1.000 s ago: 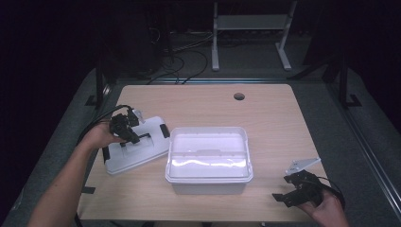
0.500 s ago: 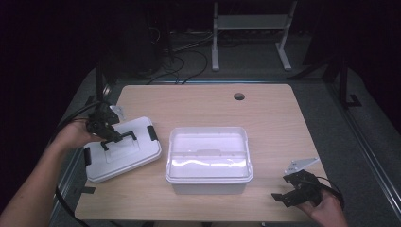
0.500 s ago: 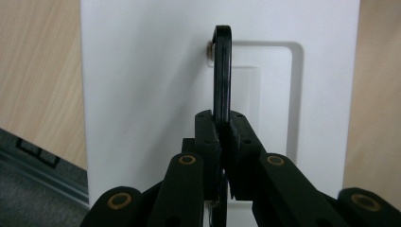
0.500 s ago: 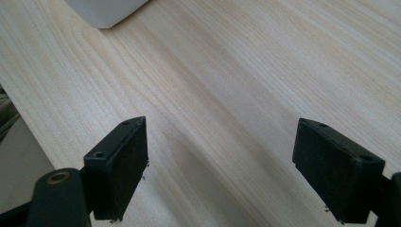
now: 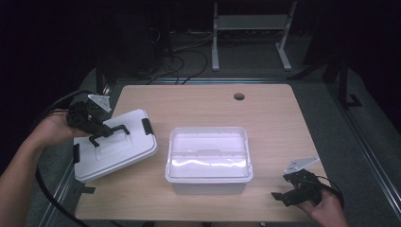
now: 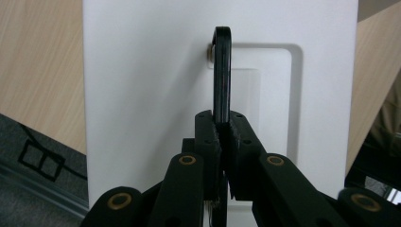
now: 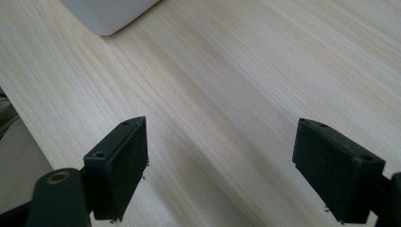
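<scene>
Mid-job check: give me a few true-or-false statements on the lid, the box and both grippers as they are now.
1. The left gripper is clamped on the black handle of the white lid. True.
2. The lid sits closed on the white box. False: it is off the box, to its left, tilted in the left gripper's hold.
3. The right gripper grips the box. False: its jaws stand open over bare table.
4. The box is at the middle of the table. True.
</scene>
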Demonstrator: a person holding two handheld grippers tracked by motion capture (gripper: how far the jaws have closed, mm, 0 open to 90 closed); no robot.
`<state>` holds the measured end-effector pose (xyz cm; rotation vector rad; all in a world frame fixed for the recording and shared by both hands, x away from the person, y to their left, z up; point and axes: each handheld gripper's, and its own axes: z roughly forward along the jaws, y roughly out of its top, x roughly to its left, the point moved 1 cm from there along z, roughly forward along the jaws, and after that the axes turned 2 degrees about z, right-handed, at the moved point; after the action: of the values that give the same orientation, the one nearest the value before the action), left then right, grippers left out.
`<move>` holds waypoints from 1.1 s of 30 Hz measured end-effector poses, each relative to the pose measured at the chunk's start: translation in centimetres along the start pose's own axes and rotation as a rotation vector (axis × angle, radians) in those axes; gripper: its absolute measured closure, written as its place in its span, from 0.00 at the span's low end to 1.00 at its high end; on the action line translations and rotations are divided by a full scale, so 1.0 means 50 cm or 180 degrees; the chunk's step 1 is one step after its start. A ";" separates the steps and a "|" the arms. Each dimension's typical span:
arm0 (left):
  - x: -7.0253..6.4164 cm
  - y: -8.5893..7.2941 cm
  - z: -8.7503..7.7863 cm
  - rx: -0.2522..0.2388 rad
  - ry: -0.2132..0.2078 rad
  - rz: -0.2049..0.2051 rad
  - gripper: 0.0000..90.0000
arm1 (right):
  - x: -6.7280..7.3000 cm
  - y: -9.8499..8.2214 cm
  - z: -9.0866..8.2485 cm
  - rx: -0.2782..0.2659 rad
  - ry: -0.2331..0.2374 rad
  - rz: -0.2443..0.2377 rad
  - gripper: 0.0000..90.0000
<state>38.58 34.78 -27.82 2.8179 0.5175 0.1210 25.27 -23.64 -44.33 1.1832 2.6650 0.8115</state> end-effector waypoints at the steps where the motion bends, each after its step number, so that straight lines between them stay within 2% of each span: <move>1: -0.002 0.003 -0.003 0.0006 -0.0018 0.0028 0.94 | 0.000 0.000 -0.001 -0.0008 -0.0001 0.0004 0.20; 6: -0.012 0.018 -0.021 0.0000 -0.0058 0.0103 0.94 | -0.005 0.001 -0.003 -0.0030 0.0008 0.0026 0.20; 10: -0.024 0.032 -0.043 -0.0091 -0.0058 0.0147 0.94 | -0.005 0.004 -0.004 -0.0025 0.0000 0.0030 0.20; 13: -0.033 0.045 -0.065 -0.0213 0.0077 0.0203 0.94 | -0.006 0.004 -0.005 -0.0030 -0.0004 0.0031 0.20; 15: -0.037 0.058 -0.077 -0.0252 0.0000 0.0230 0.94 | -0.006 0.004 -0.004 -0.0028 0.0002 0.0027 0.20; 18: -0.052 0.083 -0.091 -0.0232 0.0038 0.0324 0.94 | -0.005 0.003 -0.003 -0.0017 0.0001 0.0022 0.20; 23: -0.072 0.125 -0.111 -0.0197 -0.0016 0.0464 0.94 | -0.004 0.004 -0.002 -0.0020 0.0007 0.0031 0.20; 27: -0.087 0.155 -0.119 -0.0152 0.0003 0.0566 0.94 | -0.005 0.003 -0.001 -0.0009 0.0014 0.0035 0.20; 33: -0.108 0.198 -0.117 -0.0166 -0.0111 0.0692 0.94 | -0.004 0.001 -0.003 -0.0019 0.0015 0.0027 0.20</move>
<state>36.10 25.40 -19.62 2.8115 0.1958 0.1259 25.39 -23.82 -44.23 1.1933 2.6613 0.8240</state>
